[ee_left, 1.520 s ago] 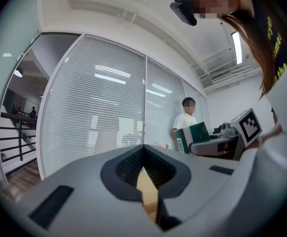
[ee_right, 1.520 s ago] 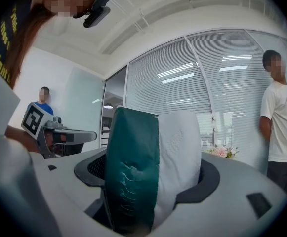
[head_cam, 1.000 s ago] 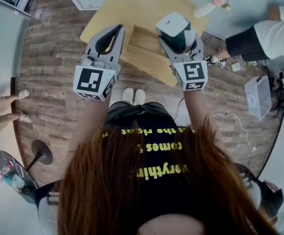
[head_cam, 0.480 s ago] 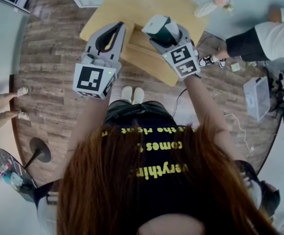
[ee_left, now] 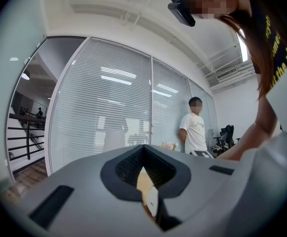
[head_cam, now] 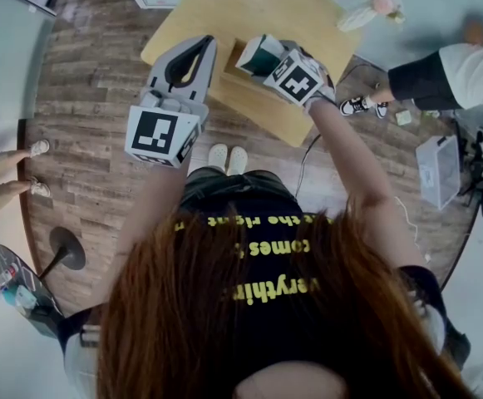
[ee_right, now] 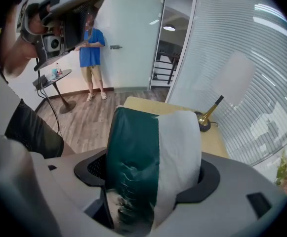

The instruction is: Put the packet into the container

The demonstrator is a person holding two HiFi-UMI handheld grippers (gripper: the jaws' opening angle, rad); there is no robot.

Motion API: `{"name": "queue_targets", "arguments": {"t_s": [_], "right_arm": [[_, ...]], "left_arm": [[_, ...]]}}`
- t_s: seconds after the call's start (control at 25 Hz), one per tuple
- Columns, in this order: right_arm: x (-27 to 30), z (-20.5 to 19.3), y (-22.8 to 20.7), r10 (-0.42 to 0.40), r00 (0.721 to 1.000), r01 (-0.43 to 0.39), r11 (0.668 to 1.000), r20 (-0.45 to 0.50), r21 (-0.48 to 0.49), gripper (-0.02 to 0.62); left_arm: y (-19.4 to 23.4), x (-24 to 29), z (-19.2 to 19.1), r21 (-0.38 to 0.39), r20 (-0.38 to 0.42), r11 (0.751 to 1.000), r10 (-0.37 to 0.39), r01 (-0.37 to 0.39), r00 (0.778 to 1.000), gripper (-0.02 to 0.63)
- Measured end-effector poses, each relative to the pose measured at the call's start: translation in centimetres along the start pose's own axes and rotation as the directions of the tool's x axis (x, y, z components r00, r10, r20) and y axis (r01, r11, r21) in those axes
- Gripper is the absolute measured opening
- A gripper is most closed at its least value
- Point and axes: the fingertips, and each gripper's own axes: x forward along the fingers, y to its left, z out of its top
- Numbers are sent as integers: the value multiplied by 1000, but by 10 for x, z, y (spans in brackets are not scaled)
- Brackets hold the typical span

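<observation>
Green-and-white packet (head_cam: 260, 54) is gripped upright between the jaws of the right tool (ee_right: 150, 196) and held in the air above the wooden counter (head_cam: 295, 15). From the head view it is seen over the light wooden box (head_cam: 249, 98) at the counter's near edge. The left tool (head_cam: 198, 48) is raised just beside it, jaws pressed together on nothing. A brass stand (ee_right: 208, 116) is noted farther back on the counter.

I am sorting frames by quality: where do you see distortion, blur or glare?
Head view: strong fisheye curving, even light, mostly sharp. Left gripper view: dark round vignette, light streaks reflected on the glass wall. Right gripper view: same vignette; the near packet looks slightly soft.
</observation>
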Motion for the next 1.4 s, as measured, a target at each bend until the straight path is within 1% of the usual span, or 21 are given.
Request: {"name": "queue_targets", "arguments": {"t_s": [0.12, 0.24, 0.36, 0.48, 0.64, 0.84, 1.04, 1.28, 1.4], "right_arm": [[19, -7, 1, 34, 997, -37, 998, -62, -43, 386], [32, -10, -1, 43, 994, -51, 996, -102, -74, 387], [40, -13, -1, 65, 991, -72, 996, -118, -59, 387], [46, -18, 3, 92, 986, -99, 994, -137, -44, 387], [52, -25, 3, 81, 984, -94, 993, -159, -70, 388], [56, -31, 7, 88, 983, -103, 990, -158, -91, 397], [58, -36, 10, 93, 979, -110, 990, -181, -88, 402], [57, -29, 5, 85, 984, -97, 992, -156, -75, 403], [54, -26, 5, 82, 988, -91, 994, -134, -62, 402]], "left_arm": [[-1, 0, 2, 5, 4, 1000, -3, 3, 1000, -3], [0, 0, 3, 5, 11, 1000, 2, -2, 1000, -3], [0, -1, -1, -10, -13, 1000, 5, -5, 1000, -3], [3, -2, -1, 4, -1, 1000, 11, -11, 1000, -3], [5, -1, -1, 9, 7, 1000, 17, -17, 1000, -3], [4, 1, -1, -1, -5, 1000, 14, -14, 1000, -3], [5, 1, 2, 4, 7, 1000, 15, -15, 1000, -3], [4, 1, 0, -11, -17, 1000, 7, -7, 1000, -3], [3, 2, 0, 5, -8, 1000, 6, -6, 1000, -3]]}}
